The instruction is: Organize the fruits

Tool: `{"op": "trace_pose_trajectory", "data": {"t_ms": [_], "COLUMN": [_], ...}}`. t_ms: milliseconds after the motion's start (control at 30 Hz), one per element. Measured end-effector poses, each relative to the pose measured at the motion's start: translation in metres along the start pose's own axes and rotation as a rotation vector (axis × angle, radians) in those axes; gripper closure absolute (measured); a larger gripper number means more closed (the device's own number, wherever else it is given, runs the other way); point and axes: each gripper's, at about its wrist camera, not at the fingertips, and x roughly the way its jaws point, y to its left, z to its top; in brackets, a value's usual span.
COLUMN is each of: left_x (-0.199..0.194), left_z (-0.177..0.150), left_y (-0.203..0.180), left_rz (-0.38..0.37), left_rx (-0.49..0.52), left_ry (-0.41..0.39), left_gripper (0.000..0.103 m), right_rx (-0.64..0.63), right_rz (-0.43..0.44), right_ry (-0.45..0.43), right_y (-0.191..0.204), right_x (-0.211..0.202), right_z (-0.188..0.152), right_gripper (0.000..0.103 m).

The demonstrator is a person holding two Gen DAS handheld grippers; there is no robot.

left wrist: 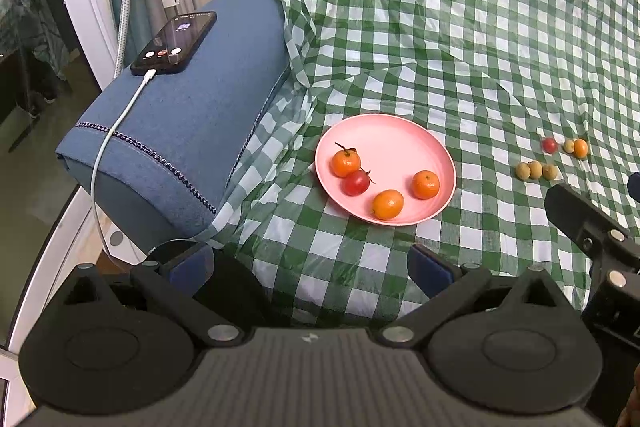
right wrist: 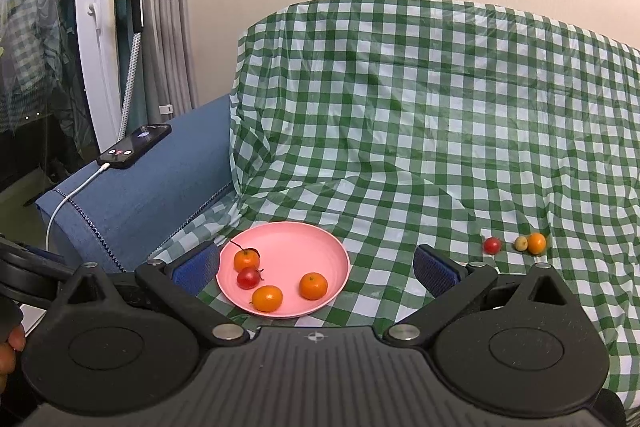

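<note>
A: Item one, holder?
B: Pink plate (left wrist: 436, 151) on the green checked cloth (left wrist: 440, 27), beside a blue sofa arm (left wrist: 192, 131).

A: Contents?
B: Three orange fruits: stemmed one (left wrist: 345, 163), one at the near rim (left wrist: 387, 204), one to the right (left wrist: 425, 185). One red fruit (left wrist: 355, 183) touching the stemmed one.

A: Loose stock?
B: On the cloth, well right of the plate: small red fruit (left wrist: 549, 145), small orange fruit (left wrist: 580, 148) touching a pale brown one (left wrist: 568, 146), then a near row of three brown fruits (left wrist: 535, 171).

A: Claws?
B: Left claw (left wrist: 310, 265): fingers wide apart, empty, short of the plate. Right claw (right wrist: 316, 267): likewise spread, empty, plate between its tips.

A: Sundries?
B: Phone (left wrist: 174, 43) on the sofa arm, white cable (left wrist: 116, 123) plugged in.
</note>
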Motion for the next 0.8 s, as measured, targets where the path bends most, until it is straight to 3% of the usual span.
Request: {"op": "trace_pose_trajectory", "data": {"t_ms": [500,800], "left_x": [0.012,0.031], "left_z": [0.001,0.007], "left_y": [-0.004,-0.018], "left_rz": [0.016,0.056], "left_rx": [0.010,0.067], "left_ry": [0.029,0.080], "left_gripper": [0.000,0.000], "right_rx": [0.024,0.110], "right_rz": [0.017,0.023], "right_ry": [0.029,0.071], "right_y": [-0.003,-0.023], "right_x": [0.012,0.029], "right_z": [-0.004,-0.017], "right_gripper": [0.001,0.001]}}
